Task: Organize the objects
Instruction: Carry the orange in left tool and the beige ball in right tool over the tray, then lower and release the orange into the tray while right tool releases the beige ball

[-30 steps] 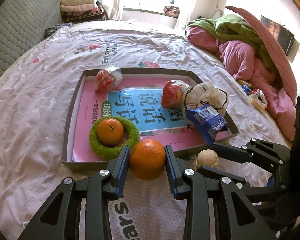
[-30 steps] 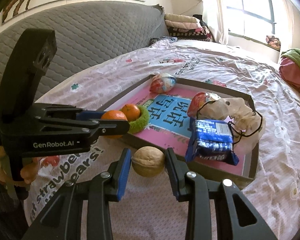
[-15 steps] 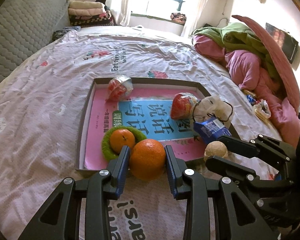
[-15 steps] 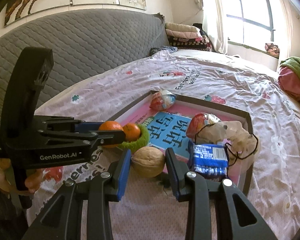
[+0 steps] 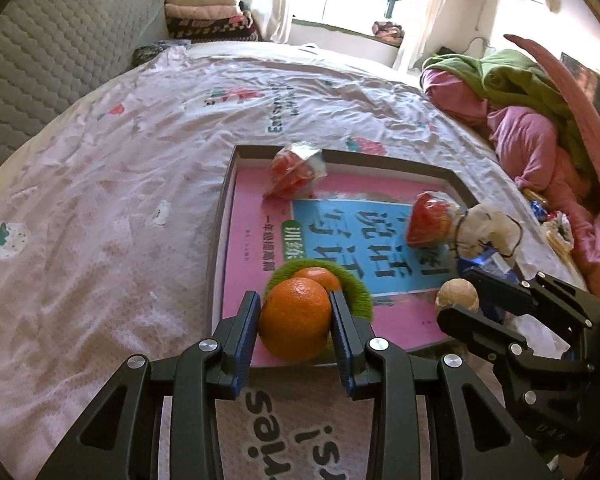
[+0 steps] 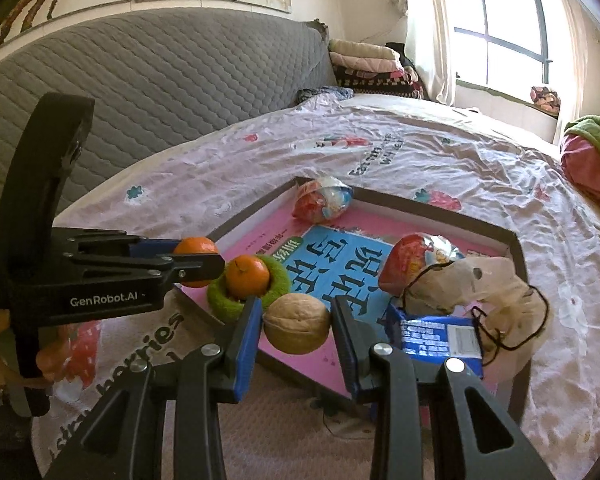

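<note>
Both grippers have carried their loads forward since the earlier frames, from over the bedsheet to the near edge of the tray.

Clamped between the blue pads of the left gripper, low in the middle of the left wrist view, is a large orange; the jaws stand partly apart, pressed on its two sides. It hangs over the tray's near left corner, just in front of a green fuzzy ring that cups a smaller orange.

The right gripper, at the lower centre of its own view, has its jaws partly apart and closed on a walnut, held over the tray's near rim. In the left wrist view this gripper enters from the right edge, walnut at its tip.

Further out, the tray lies on a pink printed bedsheet and holds a pink and blue book flat on its floor. On the book, right of centre in the right wrist view, sit a blue snack packet, a beige pouch with a black cord and a red foil-wrapped sweet. Another red wrapped sweet lies at the tray's far corner. A grey quilted headboard fills the upper left of that view, and pink and green bedding is heaped at the upper right of the left wrist view.
</note>
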{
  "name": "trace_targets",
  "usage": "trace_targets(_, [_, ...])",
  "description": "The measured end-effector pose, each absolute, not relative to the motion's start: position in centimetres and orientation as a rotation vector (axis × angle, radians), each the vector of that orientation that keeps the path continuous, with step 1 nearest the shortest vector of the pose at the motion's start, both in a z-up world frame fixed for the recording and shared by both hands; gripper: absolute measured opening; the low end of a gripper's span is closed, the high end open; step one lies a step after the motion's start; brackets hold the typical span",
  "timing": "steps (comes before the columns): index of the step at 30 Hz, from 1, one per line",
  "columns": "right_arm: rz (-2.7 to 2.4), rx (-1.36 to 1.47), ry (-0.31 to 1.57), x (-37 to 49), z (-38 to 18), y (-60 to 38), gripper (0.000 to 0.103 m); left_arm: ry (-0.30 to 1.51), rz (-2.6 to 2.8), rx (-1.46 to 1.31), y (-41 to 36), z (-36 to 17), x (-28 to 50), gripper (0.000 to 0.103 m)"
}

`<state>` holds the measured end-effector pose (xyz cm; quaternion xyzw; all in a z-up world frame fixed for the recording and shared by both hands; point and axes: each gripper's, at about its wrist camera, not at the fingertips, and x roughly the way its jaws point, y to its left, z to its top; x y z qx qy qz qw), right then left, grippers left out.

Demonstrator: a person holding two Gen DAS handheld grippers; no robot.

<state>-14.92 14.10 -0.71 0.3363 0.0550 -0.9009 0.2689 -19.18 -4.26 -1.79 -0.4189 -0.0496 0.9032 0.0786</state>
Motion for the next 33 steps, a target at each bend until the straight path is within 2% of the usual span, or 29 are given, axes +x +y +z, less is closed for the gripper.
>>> trace_targets(12, [-2.436,0.953,0.146,-16.5,-2.6,14.1,0.036,-0.112,2.725,-1.279,-4.3,-2.9,-20.0,0.035])
trace_targets(27, [-2.429,0.980,0.245,-16.7,-3.4,12.9,0.036,-0.112,2.733,-1.323,-4.6,-3.4,-20.0,0.036])
trace_targets(33, [-2.431,0.990,0.272,-16.7,-3.4,12.7,0.036,-0.112,2.734,-1.346,-4.7,-3.6,-20.0,0.043])
